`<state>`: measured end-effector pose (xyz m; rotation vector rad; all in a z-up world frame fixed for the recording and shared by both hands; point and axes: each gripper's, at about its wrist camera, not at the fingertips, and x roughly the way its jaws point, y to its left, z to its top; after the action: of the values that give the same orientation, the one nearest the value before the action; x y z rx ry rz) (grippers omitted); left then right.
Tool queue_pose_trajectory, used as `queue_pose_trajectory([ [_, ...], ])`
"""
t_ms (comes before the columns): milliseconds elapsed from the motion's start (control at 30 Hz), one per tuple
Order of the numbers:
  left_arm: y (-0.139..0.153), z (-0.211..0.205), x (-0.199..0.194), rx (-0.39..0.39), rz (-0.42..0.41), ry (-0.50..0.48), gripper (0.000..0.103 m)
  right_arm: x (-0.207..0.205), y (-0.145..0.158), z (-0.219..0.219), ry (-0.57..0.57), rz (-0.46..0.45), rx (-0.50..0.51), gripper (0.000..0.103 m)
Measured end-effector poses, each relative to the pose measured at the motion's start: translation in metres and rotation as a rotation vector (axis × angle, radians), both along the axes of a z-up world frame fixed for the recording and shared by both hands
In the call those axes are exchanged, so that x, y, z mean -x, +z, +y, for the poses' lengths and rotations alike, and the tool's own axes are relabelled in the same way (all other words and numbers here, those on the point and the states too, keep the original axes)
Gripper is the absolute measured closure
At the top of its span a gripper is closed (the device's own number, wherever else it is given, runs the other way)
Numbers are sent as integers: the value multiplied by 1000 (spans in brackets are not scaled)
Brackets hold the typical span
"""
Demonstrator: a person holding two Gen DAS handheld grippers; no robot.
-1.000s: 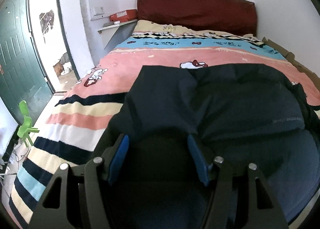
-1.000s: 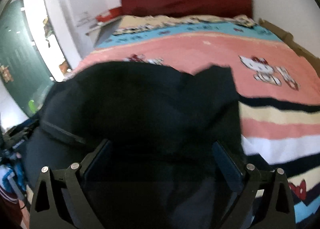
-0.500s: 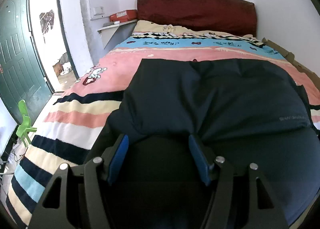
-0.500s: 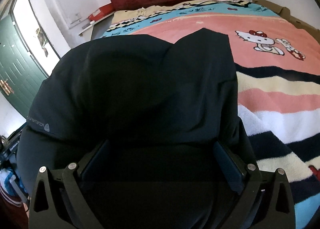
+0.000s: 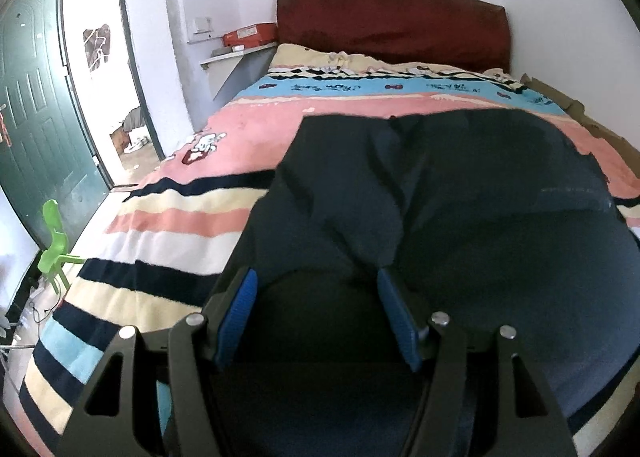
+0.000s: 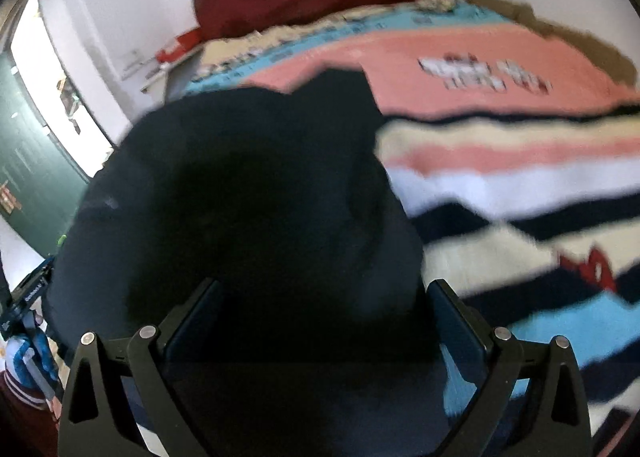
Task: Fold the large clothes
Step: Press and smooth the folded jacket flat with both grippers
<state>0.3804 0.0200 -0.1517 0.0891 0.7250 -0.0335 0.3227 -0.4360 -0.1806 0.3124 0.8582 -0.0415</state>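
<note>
Left wrist view: my left tongs point(image 5: 316, 313) and right tongs point(image 6: 320, 321) stand unclenched over the dark garment point(image 5: 460, 193), doubled once on the bed point(image 5: 192, 241); further folds remain, I judge.

Bed point(image 5: 192, 213); striped blanket point(image 5: 168, 241) under dark garment point(image 5: 460, 185)

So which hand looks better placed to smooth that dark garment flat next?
Probably the left gripper: its view is steady and its open jaws sit at the navy garment, whose rumpled folds lie just ahead. The right gripper is blurred mid-swing.
</note>
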Motion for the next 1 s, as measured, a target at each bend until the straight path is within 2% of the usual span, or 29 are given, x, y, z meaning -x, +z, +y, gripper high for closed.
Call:
queue_pose_trajectory([
  [100,-1,2,3,12,-3,-17,40,5,-24,-14,-28,35,-104,3],
  [200,5,7,2,21,21,-21,41,6,-18,-10,-39,30,-76,3],
  [267,14,10,1,39,9,-10,41,6,-4,-4,-29,15,-9,3],
  [400,37,5,-21,31,-15,-15,41,-3,30,2,-28,-53,55,3],
  [533,58,-27,-56,22,-19,-74,41,-44,70,26,31,-130,80,3],
  [667,61,-70,-94,1,13,-141,41,-97,90,73,141,-155,91,3],
  [800,31,-94,-116,-97,39,-120,41,-139,75,101,187,-101,96,3],
  [867,16,-92,-117,-92,57,-113,40,-149,60,100,176,-59,66,3],
  [933,15,-88,-113,-73,47,-106,40,-156,43,89,171,-23,-10,3],
  [1000,15,-86,-110,-79,42,-100,40,-154,38,77,159,-23,-37,3],
])
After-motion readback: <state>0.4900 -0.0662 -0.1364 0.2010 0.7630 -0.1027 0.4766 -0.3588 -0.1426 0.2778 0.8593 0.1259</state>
